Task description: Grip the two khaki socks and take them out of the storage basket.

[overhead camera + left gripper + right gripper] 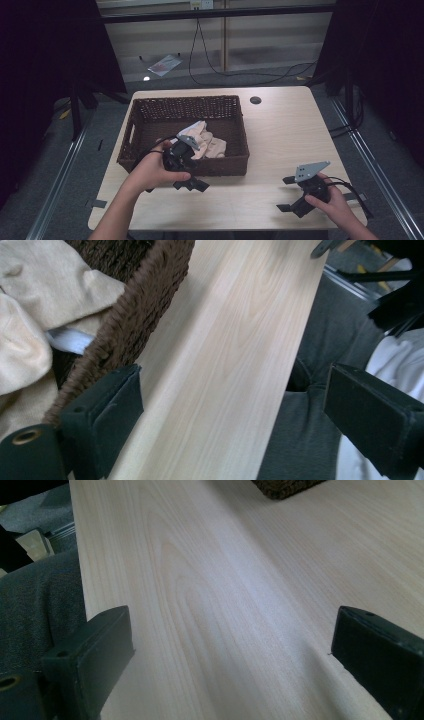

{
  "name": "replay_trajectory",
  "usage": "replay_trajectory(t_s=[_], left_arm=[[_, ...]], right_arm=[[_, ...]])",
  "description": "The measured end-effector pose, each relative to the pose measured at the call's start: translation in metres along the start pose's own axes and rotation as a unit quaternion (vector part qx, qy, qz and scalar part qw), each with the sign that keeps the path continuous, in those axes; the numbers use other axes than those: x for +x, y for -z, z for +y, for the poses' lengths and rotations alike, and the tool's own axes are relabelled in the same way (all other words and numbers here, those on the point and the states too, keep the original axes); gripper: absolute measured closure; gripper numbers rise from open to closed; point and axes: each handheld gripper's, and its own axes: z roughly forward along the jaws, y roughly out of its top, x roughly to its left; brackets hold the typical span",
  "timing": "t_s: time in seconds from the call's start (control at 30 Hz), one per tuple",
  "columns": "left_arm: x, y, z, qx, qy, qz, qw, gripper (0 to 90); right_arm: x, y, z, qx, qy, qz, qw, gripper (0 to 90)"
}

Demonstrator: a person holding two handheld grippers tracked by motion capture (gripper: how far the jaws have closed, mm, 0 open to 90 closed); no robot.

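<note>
L gripper (191,184) spread wide w/ nothing in it at front rim of basket (150,107) holding beige cloth (206,141), R gripper (286,194) also spread, over bare table (280,130).

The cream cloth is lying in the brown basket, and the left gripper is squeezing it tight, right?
Not quite. The cream cloth does lie in the brown basket, but the left gripper is not squeezing it. The left gripper view shows its jaws wide apart, with bare table between them and the cloth off to one side inside the basket.
</note>
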Motion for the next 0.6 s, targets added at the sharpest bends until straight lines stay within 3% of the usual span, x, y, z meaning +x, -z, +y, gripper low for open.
replay_trajectory(t_s=[0.37,0.53,0.6], left_arm=[[0.016,0.012,0.015,0.018,0.019,0.013,0.9996,9.3],[0.028,0.012,0.02,0.019,0.039,0.022,0.9988,9.3],[0.036,0.012,0.022,0.016,0.058,0.027,0.9978,9.5]], right_arm=[[0.0,0.0,0.0,0.001,0.001,0.001,1.0,2.9],[0.0,0.001,0.0,0.001,0.0,0.0,1.0,2.9],[0.0,0.001,0.0,0.001,0.0,0.002,1.0,2.9]])
